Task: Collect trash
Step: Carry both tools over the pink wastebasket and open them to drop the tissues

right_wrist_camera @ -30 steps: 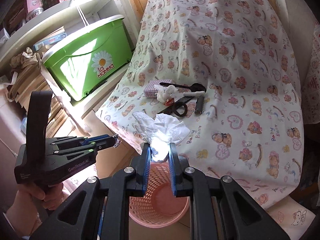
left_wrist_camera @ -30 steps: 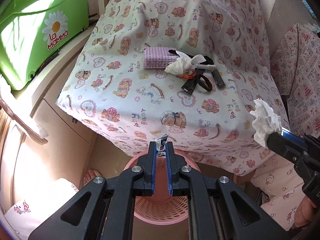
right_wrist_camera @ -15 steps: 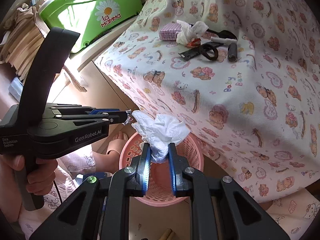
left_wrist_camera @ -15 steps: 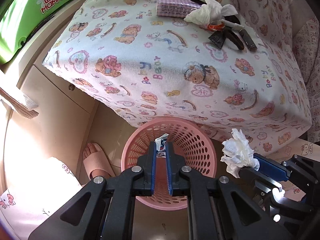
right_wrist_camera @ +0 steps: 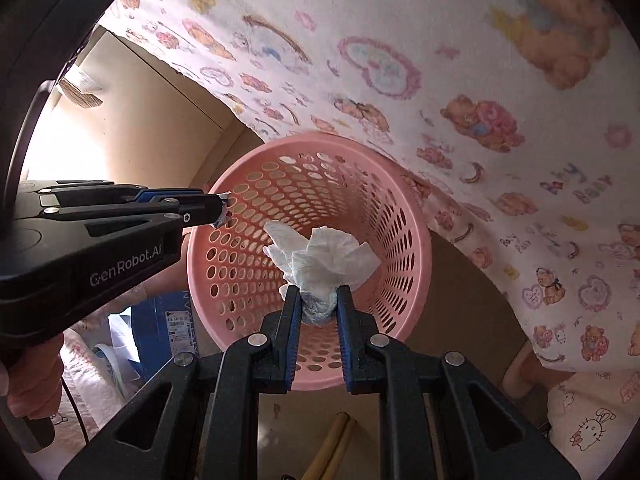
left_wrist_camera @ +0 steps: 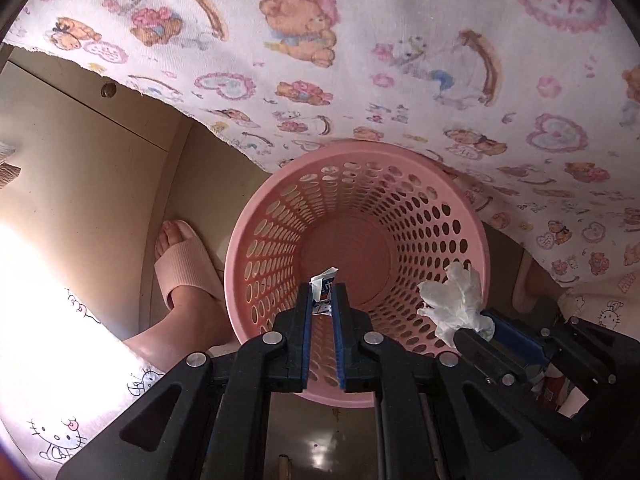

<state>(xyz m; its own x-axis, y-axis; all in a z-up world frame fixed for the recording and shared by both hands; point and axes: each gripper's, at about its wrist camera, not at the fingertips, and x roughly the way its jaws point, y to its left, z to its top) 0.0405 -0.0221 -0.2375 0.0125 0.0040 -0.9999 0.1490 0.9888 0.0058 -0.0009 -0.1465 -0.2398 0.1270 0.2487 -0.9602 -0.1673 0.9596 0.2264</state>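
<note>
A pink perforated basket stands on the floor under the edge of the printed cloth, and nothing lies inside it. My left gripper points down over the basket's mouth, shut on a small torn wrapper. My right gripper hangs over the same opening, shut on a crumpled white tissue. In the left wrist view the right gripper comes in from the lower right at the basket's rim.
The bear-print cloth overhangs the basket's far side. A foot in a pink slipper stands left of the basket. A beige cabinet front is on the left. A blue box and wooden sticks lie on the floor.
Both grippers have dropped from above the cloth-covered top to just over the basket and tilted downward. The items on the cloth have left view. Each gripper kept its hold.
</note>
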